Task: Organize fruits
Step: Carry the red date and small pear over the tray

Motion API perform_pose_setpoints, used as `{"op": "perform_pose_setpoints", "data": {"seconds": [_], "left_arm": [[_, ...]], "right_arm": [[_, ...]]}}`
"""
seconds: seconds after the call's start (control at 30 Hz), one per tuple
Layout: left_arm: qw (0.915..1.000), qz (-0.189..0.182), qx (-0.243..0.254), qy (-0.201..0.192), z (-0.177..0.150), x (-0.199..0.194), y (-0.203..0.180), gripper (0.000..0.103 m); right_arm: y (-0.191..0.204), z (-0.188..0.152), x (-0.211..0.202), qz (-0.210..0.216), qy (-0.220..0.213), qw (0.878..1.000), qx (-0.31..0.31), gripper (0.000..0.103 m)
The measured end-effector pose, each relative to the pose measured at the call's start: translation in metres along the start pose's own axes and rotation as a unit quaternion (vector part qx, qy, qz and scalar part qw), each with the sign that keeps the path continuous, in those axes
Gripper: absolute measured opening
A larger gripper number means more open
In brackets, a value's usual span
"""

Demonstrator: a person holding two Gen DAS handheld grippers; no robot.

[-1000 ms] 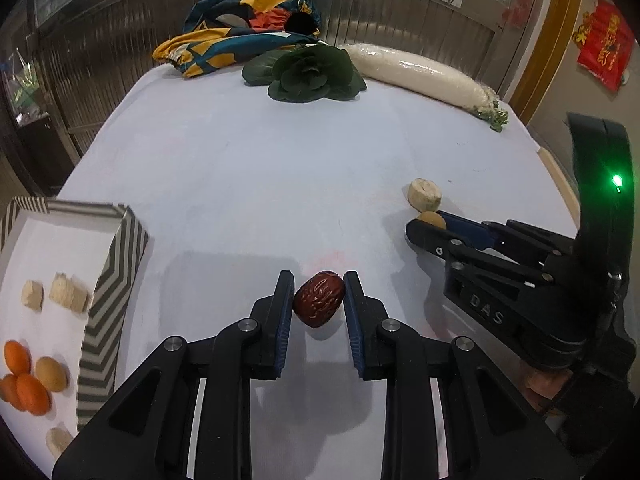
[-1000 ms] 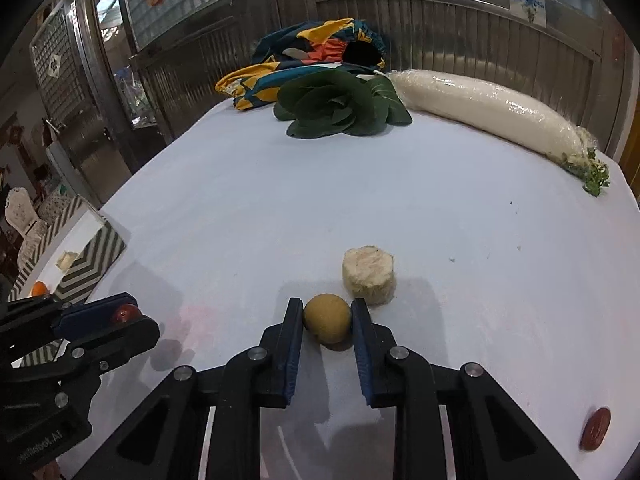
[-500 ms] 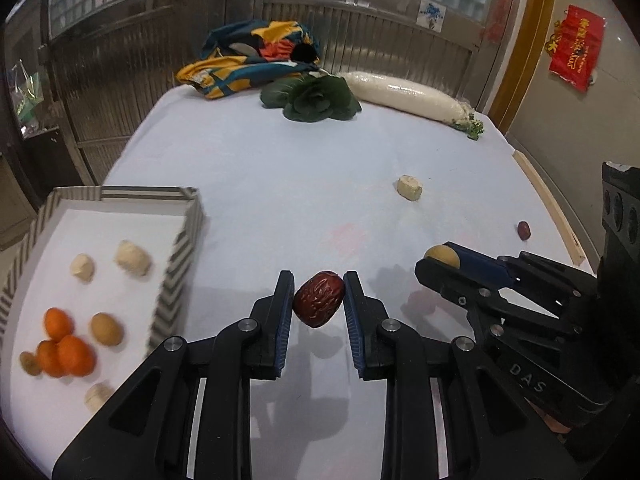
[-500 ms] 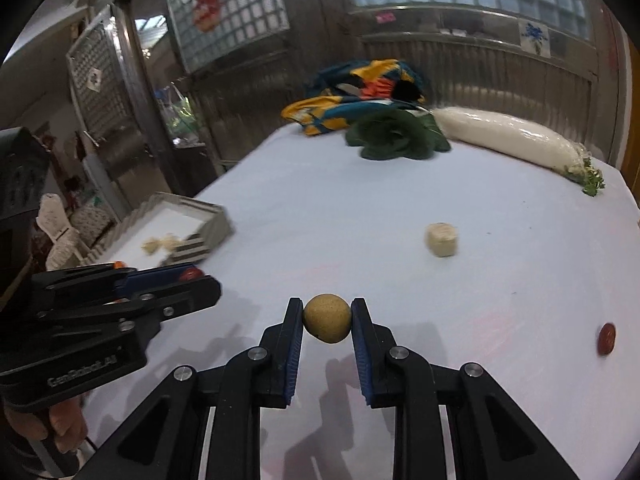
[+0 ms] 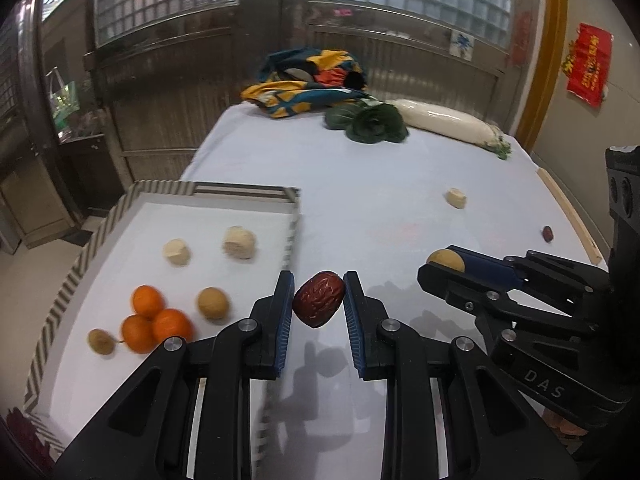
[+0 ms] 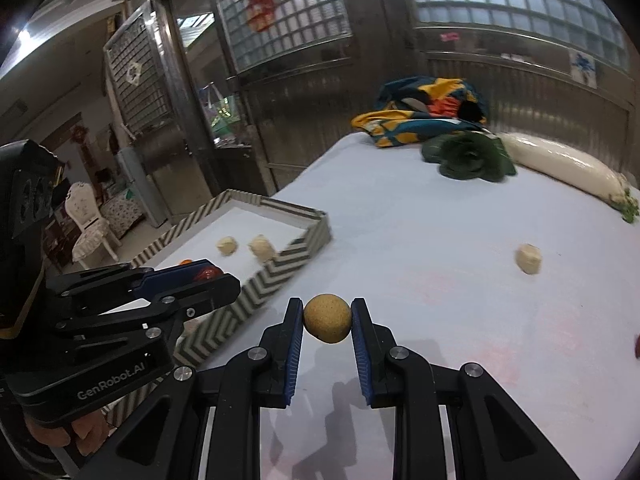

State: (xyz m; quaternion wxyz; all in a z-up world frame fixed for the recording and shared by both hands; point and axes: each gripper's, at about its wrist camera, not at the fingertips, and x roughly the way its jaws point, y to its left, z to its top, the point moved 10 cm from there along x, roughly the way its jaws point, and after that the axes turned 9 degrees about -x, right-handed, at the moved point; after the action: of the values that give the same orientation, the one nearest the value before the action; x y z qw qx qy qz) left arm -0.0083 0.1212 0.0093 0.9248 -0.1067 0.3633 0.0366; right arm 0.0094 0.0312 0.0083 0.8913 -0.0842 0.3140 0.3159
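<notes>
Tray [image 5: 294,216] nearer now; oranges [image 5: 154,322] only in left view.

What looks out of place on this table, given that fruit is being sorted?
Two pieces lie loose on the white table, outside the striped tray: a pale chunk and a small red date near the right edge. A leafy vegetable and a white radish sit at the far end.

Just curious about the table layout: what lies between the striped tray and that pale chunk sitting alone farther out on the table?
Nothing: in the right wrist view, only bare white tablecloth runs from the striped tray to the pale chunk.
</notes>
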Motion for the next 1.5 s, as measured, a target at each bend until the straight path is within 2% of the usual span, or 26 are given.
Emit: {"op": "perform_pose_setpoints", "data": {"seconds": [0.67, 1.07, 1.5], "left_arm": [[0.9978, 0.053, -0.036, -0.014, -0.012, -0.027, 0.080, 0.024], [0.9954, 0.068, -0.064, 0.022, -0.040, -0.024, 0.119, 0.024], [0.9937, 0.065, -0.076, 0.050, -0.054, -0.005, 0.129, 0.024]], "right_arm": [[0.077, 0.019, 0.023, 0.048, 0.004, 0.997, -0.058, 0.023], [0.106, 0.017, 0.051, 0.069, 0.032, 0.993, -0.091, 0.023], [0.118, 0.016, 0.100, 0.035, 0.093, 0.981, -0.165, 0.023]]}}
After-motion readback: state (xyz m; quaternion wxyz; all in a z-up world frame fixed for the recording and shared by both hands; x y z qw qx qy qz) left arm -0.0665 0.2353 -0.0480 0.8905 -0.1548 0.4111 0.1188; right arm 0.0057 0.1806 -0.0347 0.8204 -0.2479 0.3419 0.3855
